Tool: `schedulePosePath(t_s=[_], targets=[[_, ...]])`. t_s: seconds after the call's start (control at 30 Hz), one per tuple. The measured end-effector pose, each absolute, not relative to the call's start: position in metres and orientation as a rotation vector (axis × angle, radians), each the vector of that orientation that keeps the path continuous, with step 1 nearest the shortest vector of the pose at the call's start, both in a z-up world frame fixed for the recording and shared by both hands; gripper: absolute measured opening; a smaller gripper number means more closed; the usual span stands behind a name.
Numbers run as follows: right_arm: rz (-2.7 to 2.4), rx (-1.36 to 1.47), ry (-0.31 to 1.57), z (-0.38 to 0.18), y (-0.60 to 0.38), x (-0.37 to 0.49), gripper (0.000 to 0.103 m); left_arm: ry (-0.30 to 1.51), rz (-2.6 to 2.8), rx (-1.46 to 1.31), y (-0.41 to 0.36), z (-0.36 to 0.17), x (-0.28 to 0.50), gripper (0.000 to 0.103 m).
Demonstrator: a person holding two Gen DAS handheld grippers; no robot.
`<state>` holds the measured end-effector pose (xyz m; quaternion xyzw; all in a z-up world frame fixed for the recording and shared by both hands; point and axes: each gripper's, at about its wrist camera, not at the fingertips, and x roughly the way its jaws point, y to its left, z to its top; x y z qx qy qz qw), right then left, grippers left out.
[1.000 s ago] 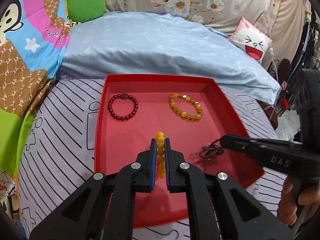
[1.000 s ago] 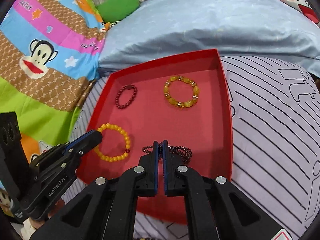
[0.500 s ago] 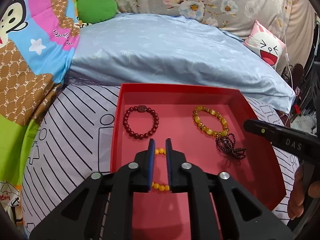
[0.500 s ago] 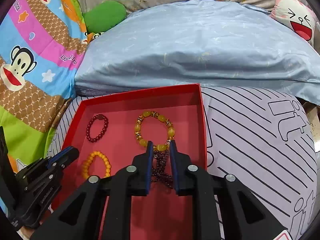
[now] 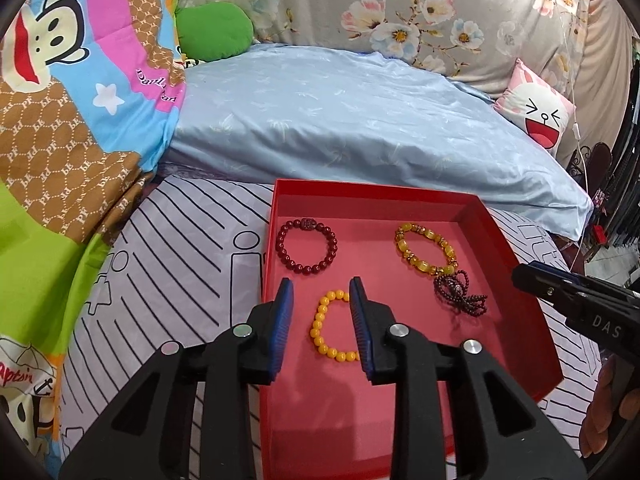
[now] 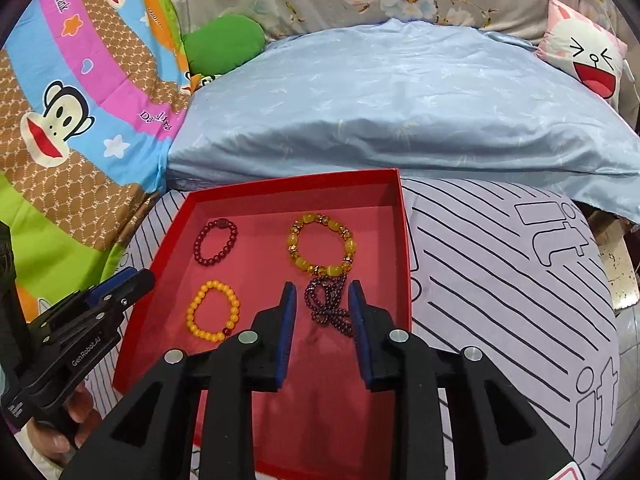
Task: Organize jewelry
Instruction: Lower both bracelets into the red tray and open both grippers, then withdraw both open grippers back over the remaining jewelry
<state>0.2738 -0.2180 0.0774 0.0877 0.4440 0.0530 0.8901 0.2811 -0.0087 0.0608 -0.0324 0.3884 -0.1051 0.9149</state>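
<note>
yellow bead bracelet (image 5: 334,326) on red tray (image 5: 516,240), between parted left fingers (image 5: 362,312)

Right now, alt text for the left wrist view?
Open left gripper above a yellow bead bracelet lying in a red tray, beside three other bracelets. The right gripper enters from the right; bedding lies behind.

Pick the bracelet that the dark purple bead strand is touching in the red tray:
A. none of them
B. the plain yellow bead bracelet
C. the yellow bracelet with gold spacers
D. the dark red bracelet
C: the dark purple bead strand lies right against the lower edge of the yellow bracelet with gold spacers in the red tray, apart from the other two.
</note>
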Motion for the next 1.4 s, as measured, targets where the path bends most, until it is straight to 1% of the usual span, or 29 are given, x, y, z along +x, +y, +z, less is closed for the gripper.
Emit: schedulePosePath(t_s=[0.17, 0.23, 0.47, 1.03, 1.2, 1.3, 1.4], targets=[[0.115, 0.172, 0.901, 0.089, -0.214, 0.251, 0.028, 0.781, -0.214, -0.064, -0.005, 0.071, 0.255, 0.028], [0.114, 0.164, 0.893, 0.093, -0.214, 0.236, 0.030, 0.774, -0.214, -0.062, -0.003, 0.074, 0.243, 0.028], [0.112, 0.146, 0.893, 0.097, -0.210, 0.176, 0.030, 0.780, -0.217, -0.069, 0.004, 0.074, 0.192, 0.028], [0.051, 0.096, 0.980, 0.056, -0.212, 0.063, 0.030, 0.866, -0.213, -0.064, 0.010, 0.038, 0.091, 0.029], [0.045, 0.113, 1.011, 0.044, -0.214, 0.046, 0.030, 0.884, -0.220, -0.070, 0.008, 0.029, 0.075, 0.030], [0.046, 0.122, 1.017, 0.040, -0.214, 0.042, 0.030, 0.902, -0.222, -0.091, 0.008, 0.024, 0.073, 0.033], [0.051, 0.126, 1.020, 0.038, -0.211, 0.042, 0.030, 0.912, -0.220, -0.106, 0.008, 0.019, 0.074, 0.033]])
